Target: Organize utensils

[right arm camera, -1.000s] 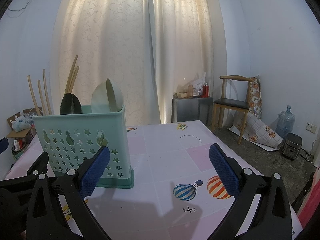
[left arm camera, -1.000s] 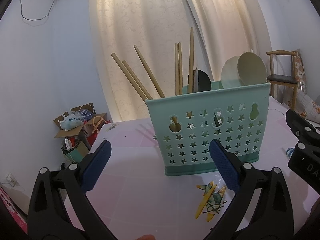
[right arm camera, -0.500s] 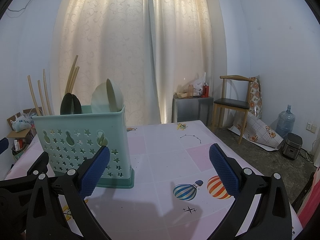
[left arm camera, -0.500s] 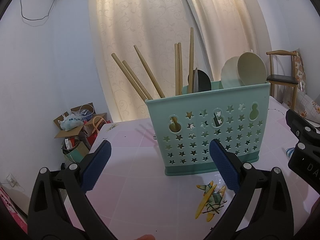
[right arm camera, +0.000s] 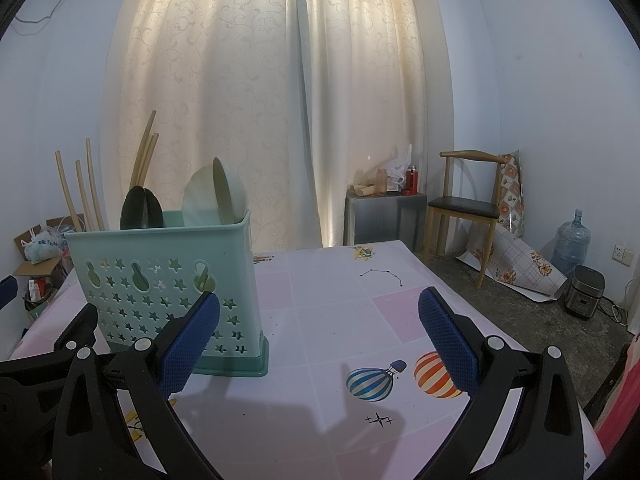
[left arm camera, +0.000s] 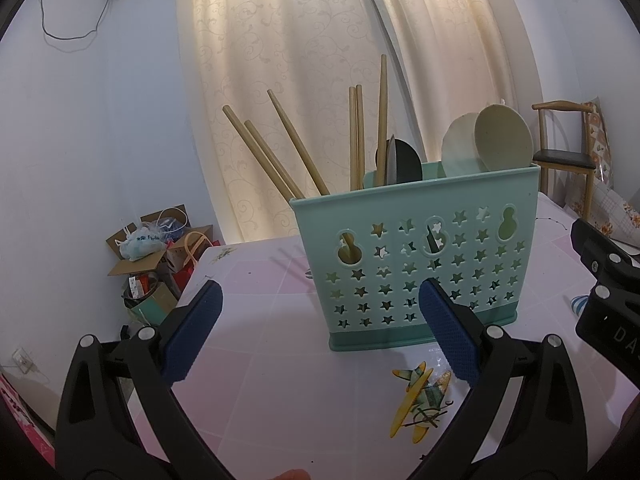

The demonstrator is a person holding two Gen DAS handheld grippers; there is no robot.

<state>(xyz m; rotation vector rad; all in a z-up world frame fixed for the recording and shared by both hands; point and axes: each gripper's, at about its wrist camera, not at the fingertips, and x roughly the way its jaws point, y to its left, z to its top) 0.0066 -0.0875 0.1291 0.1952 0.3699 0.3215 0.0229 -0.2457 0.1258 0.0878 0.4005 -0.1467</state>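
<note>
Beyond both gaping jaws, utensil caddy [left arm camera: 416,256].

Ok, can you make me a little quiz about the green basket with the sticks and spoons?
1. True or false: the left gripper holds a chopstick.
2. How many chopsticks stand in the holder? A) two B) six C) ten
3. Fill in: the pale spoons sit at the holder's ____ end in the left wrist view.

Key: 1 false, both it and the right gripper are open and empty. 2 B. 3 right.
</note>
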